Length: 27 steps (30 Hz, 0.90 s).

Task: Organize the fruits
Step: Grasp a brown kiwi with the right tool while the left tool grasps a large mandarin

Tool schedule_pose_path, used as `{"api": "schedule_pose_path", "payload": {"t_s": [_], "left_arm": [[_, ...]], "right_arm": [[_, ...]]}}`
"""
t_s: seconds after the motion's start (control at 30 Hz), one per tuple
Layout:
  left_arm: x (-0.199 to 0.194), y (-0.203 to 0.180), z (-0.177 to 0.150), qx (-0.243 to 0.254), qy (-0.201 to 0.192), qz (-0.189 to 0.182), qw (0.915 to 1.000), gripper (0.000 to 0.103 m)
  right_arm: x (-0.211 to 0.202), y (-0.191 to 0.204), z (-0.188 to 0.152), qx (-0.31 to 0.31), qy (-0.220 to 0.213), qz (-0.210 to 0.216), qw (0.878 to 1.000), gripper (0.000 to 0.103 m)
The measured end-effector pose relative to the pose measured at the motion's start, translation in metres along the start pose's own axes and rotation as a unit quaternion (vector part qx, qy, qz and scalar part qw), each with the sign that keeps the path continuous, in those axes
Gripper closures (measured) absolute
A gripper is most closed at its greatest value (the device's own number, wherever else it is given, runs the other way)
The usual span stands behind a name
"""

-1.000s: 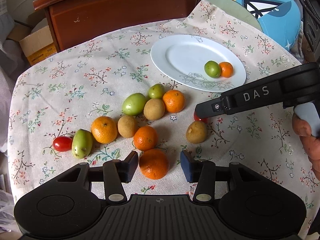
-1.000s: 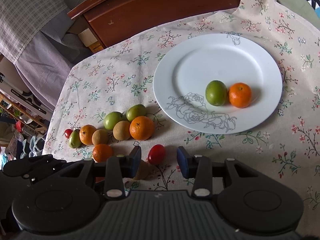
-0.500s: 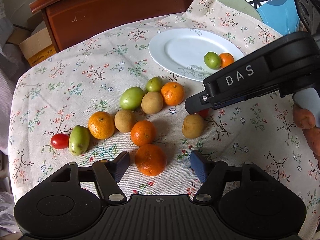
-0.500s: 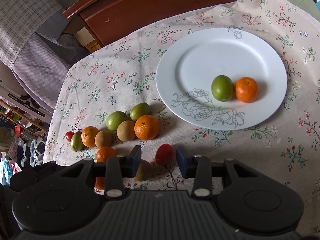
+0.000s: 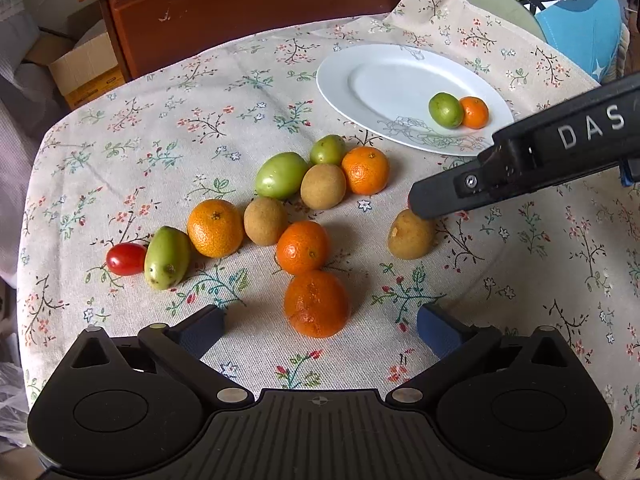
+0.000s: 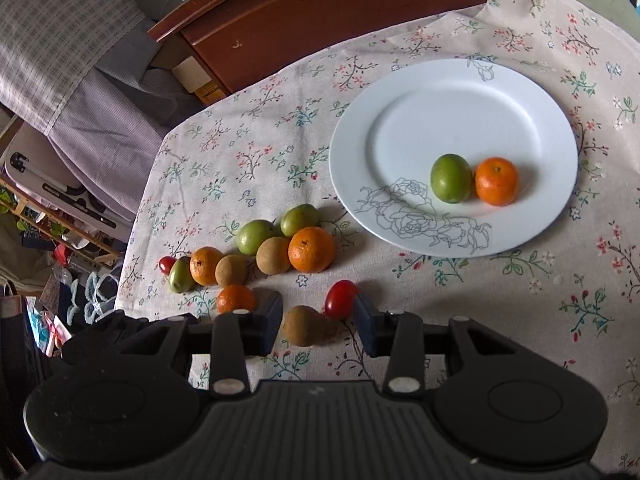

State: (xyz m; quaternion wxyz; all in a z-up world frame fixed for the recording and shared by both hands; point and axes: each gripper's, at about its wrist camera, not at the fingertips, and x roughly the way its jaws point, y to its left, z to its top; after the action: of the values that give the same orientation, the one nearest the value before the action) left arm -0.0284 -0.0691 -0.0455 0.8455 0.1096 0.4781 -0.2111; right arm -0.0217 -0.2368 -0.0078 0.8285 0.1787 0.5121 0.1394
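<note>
So right now I'm hovering the left gripper point(image 5: 320, 326) with its jaws spread wide around the nearest orange point(image 5: 317, 304), not touching it. My right gripper point(image 6: 318, 316) is sitting with jaws partly open and gripping nothing: a red cherry tomato point(image 6: 340, 299) is lying just by the right finger and a brown fruit point(image 6: 303, 325) between them. On the plate point(image 6: 420, 100), a green fruit point(image 6: 451, 178) and a small orange point(image 6: 496, 181) are touching; everything else is lying on the desk cloth point(image 6: 260, 148).

A matt floral cloth point(image 5: 208, 128) carries a glossy white ceramic plate point(image 6: 500, 96); behind the plate stands a polished wood cabinet point(image 5: 240, 4).
</note>
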Motion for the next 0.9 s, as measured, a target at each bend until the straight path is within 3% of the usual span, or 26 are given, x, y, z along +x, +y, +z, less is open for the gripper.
{"api": "schedule_pose_path", "payload": {"t_s": [0.2,0.4,0.5,0.53,0.67,0.7,0.77,0.9], "left_arm": [[-0.006,0.000,-0.005,0.009,-0.008,-0.005,0.9999,0.000],[-0.018,0.003,-0.004,-0.004,-0.040,-0.021,0.9990,0.002],[-0.015,0.003,-0.003,-0.002,-0.036,-0.016,0.9992,0.016],[-0.013,0.003,-0.003,-0.003,-0.032,-0.015,0.9993,0.025],[-0.012,0.002,0.001,0.001,-0.039,-0.010,0.9992,0.039],[-0.012,0.001,0.002,0.001,-0.041,-0.011,0.9991,0.041],[-0.012,0.000,0.003,0.006,-0.043,-0.014,0.9989,0.057],[-0.015,0.001,0.004,0.003,-0.045,-0.022,0.9987,0.071]], "right_arm": [[0.008,0.010,-0.007,-0.009,0.010,-0.005,1.000,0.063],[0.018,0.012,-0.010,-0.010,0.016,-0.023,1.000,0.063],[0.020,0.014,-0.010,-0.012,0.014,-0.027,0.999,0.064],[0.021,0.014,-0.011,-0.014,0.013,-0.030,0.999,0.066],[0.021,0.016,-0.011,-0.020,0.015,-0.028,0.999,0.076],[0.021,0.016,-0.012,-0.021,0.016,-0.027,0.999,0.076],[0.021,0.018,-0.012,-0.029,0.015,-0.029,0.999,0.076],[0.020,0.019,-0.012,-0.031,0.016,-0.023,0.999,0.076]]}}
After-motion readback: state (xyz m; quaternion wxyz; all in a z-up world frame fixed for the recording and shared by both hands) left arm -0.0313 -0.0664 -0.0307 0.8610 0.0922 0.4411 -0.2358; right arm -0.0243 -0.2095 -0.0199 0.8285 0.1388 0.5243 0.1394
